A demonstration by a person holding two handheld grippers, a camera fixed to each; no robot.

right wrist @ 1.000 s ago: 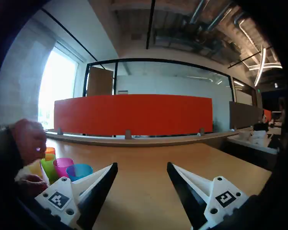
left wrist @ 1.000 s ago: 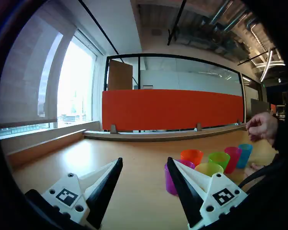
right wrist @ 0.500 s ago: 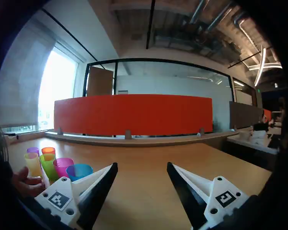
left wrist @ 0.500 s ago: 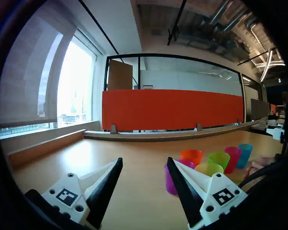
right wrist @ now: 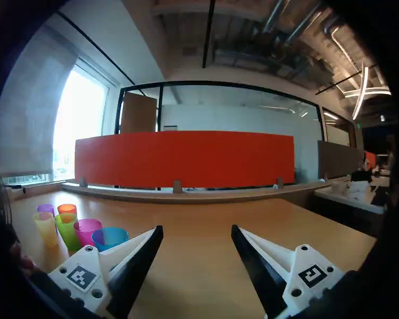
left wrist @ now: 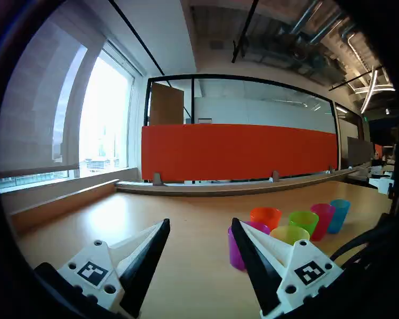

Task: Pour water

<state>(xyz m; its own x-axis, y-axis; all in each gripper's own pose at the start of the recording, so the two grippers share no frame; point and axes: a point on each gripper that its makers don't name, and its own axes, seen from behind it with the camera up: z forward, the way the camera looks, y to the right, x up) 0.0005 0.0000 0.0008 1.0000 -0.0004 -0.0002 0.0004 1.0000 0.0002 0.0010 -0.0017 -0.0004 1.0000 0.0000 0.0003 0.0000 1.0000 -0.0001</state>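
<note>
Grippers idle: left gripper (left wrist: 199,223) and right gripper (right wrist: 197,228) have their fingers apart and empty, low over the table (left wrist: 189,210). The cups (left wrist: 303,220) cluster just beside the left one. Person's bare hand (right wrist: 24,261) has just pulled back off them (setup looks done); pour not started, and I can't tell which cup holds water.

An office is shown. A long wooden desk (left wrist: 189,212) is closed off by an orange divider (left wrist: 237,151). A glass wall (left wrist: 252,101), a big window (left wrist: 104,122) and bare pipes (left wrist: 306,26) overhead are seen.
</note>
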